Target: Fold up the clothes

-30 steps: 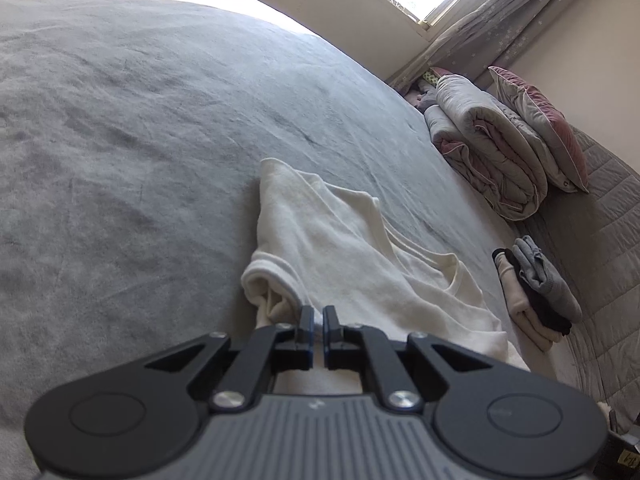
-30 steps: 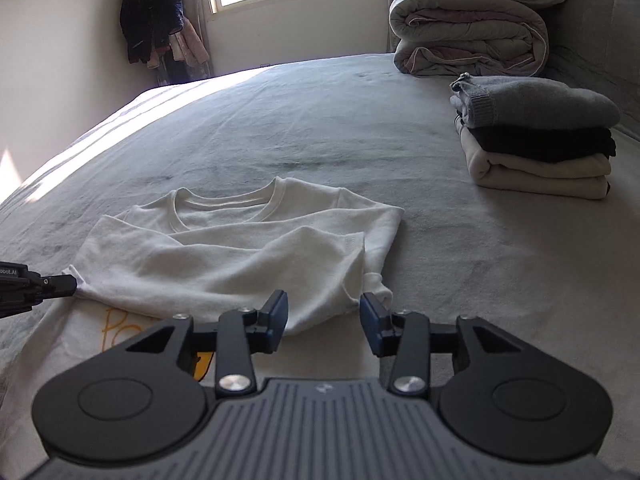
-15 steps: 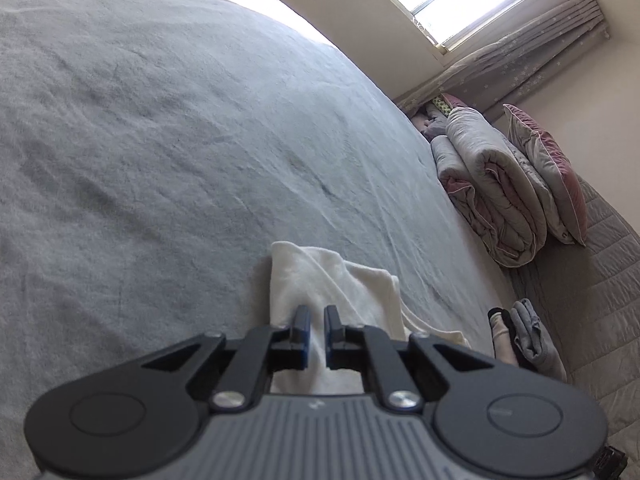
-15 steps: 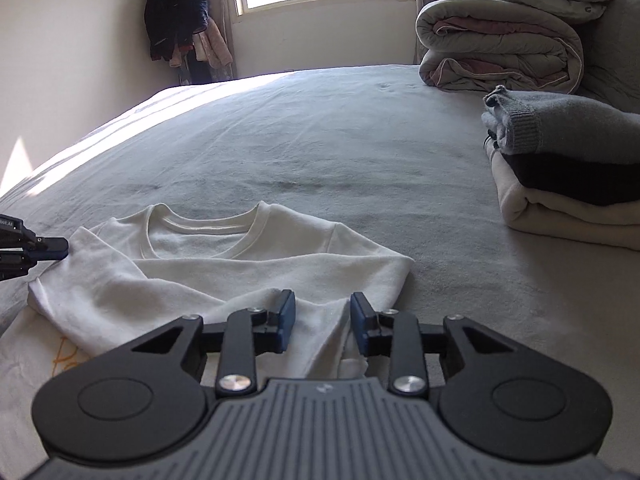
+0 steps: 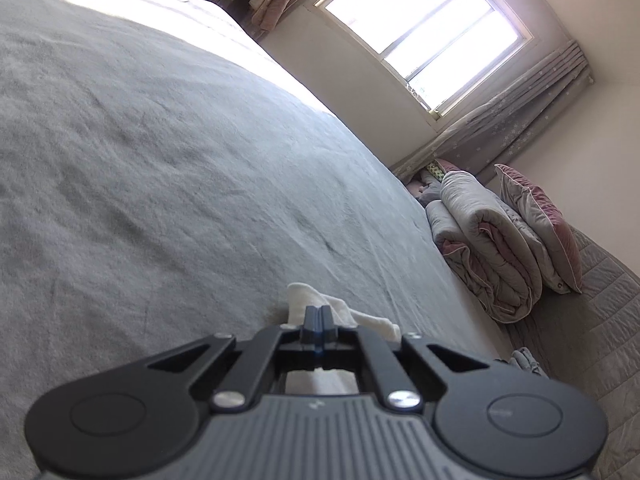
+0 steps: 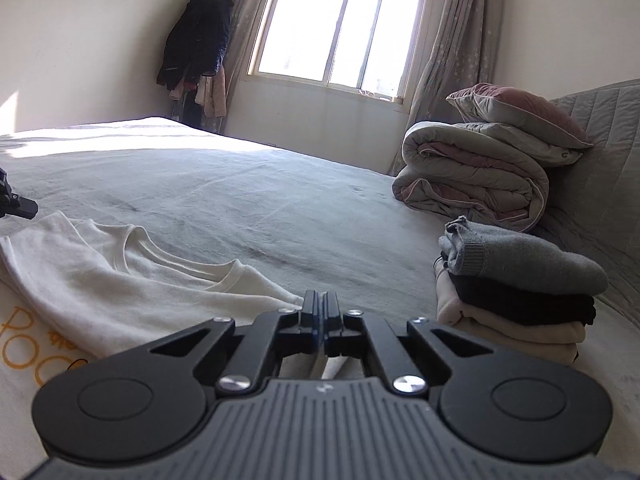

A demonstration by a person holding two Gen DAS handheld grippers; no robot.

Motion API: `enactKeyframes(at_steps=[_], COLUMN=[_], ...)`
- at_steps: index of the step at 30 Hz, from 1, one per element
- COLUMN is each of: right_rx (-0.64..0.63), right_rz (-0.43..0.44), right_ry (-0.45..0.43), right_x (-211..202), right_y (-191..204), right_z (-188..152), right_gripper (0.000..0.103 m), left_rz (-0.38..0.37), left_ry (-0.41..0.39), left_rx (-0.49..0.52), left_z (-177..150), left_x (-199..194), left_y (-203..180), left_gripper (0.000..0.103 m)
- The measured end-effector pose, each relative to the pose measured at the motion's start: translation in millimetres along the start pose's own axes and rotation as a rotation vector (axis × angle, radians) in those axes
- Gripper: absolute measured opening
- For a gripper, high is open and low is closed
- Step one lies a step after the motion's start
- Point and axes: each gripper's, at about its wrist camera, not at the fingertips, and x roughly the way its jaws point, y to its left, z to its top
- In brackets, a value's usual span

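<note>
Bed [image 6: 248, 208], grey fleecy cover, broad and faintly creased; friction against the cloth could drag a lower layer askew if the shirt is slid rather than lifted

Rolled duvet [image 6: 476, 176] with pillow [image 6: 520, 114] on top, against the headboard, well apart from the work; no risk judged

Stack of folded clothes [image 6: 516, 296], grey knit on top, near the right side of the shirt; a wide swing of the right hand could knock it over

White T-shirt [image 6: 132, 280], task item, lying partly folded on the bed, neckline up, orange lettering on the near layer; thin hold at two edges, so uneven lifting could skew or undo the fold

Right gripper [image 6: 321, 308], jaws clenched at the shirt's right edge; fabric appears pinched, though a slip is possible

Left gripper [image 5: 318, 318], jaws clenched on a bunched corner of the shirt, its tip also visible in the right view [image 6: 20, 206]
</note>
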Motion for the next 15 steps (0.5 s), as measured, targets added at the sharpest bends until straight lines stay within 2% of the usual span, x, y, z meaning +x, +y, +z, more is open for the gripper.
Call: enactKeyframes(at_steps=[2,3,4,5,6,8,9,12,14,15], right_rx=[-0.01,-0.016,-0.024,-0.034,-0.042,-0.049,-0.051,-0.056,-0.059,-0.071], right_rz=[0.002,0.004,0.005,0.007,0.008,0.006,-0.001,-0.02,-0.043,-0.058], right_ry=[-0.009,-0.002,0.006,0.017,0.026,0.04,0.04,0.036,0.006,0.0], right_x=[1,3,5,8,10,13,14,16,14,15], right_y=[0,0,1,3,4,6,7,9,11,12], right_z=[5,5,5,4,2,-1,-2,-4,-3,-4], right_gripper=[0.001,0.001,0.001,0.001,0.001,0.001,0.001,0.001,0.001,0.001], left_rz=[-0.008,-0.014,-0.02,-0.015,-0.008,0.005,0.022,0.033,0.005,0.01], left_ry=[0.036,0.045,0.052,0.061,0.07,0.109,0.12,0.023,-0.094,-0.123], left_rx=[-0.017,-0.024,-0.031,-0.029,-0.026,-0.007,0.016,0.108,0.113,0.107], left_z=[4,6,7,8,8,6,3,-7,-13,-14], left_x=[4,5,7,10,13,22,25,16,2,-1], left_y=[2,2,2,1,0,-5,-8,-21,-21,-20], left_gripper=[0.004,0.015,0.034,0.04,0.041,0.032,0.009,0.005,0.004,0.004])
